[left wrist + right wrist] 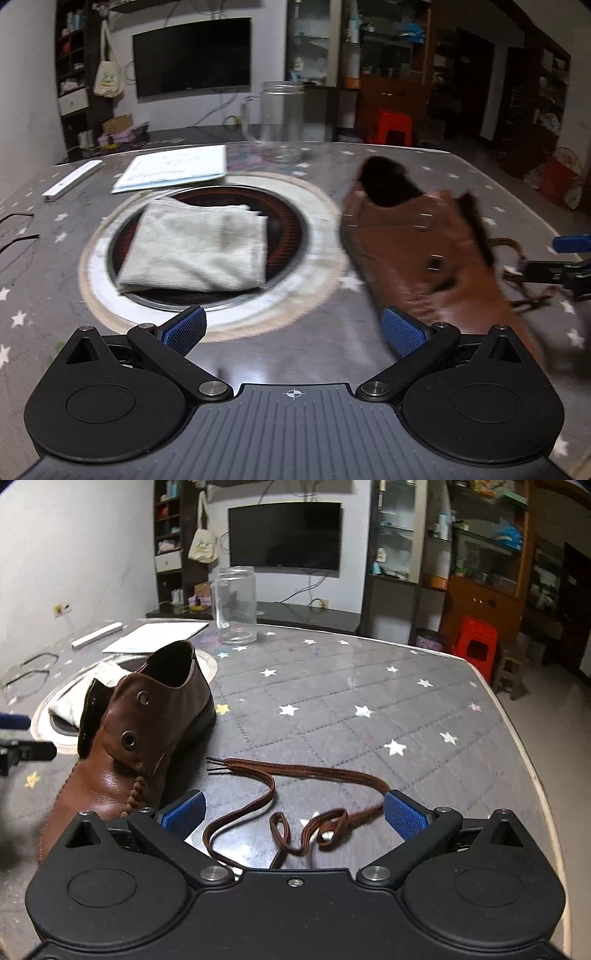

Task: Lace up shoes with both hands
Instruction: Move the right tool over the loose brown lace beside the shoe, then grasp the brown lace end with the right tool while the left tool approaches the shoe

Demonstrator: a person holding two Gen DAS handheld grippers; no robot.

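Lacing looks unstarted: brown shoelace (295,805) lies loose beside the unlaced shoe (147,731), each hand-held gripper (293,330) (293,812) wide open, empty.

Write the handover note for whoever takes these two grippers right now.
Left gripper: open, empty, low over the table beside the shoe.
Right gripper: open, empty, over the loose brown lace.
The shoe stands on the star-patterned table; its visible eyelets are bare, and the lace lies coiled to its right.
Done: nothing threaded.
Left: pick up the lace tips and lace every eyelet.
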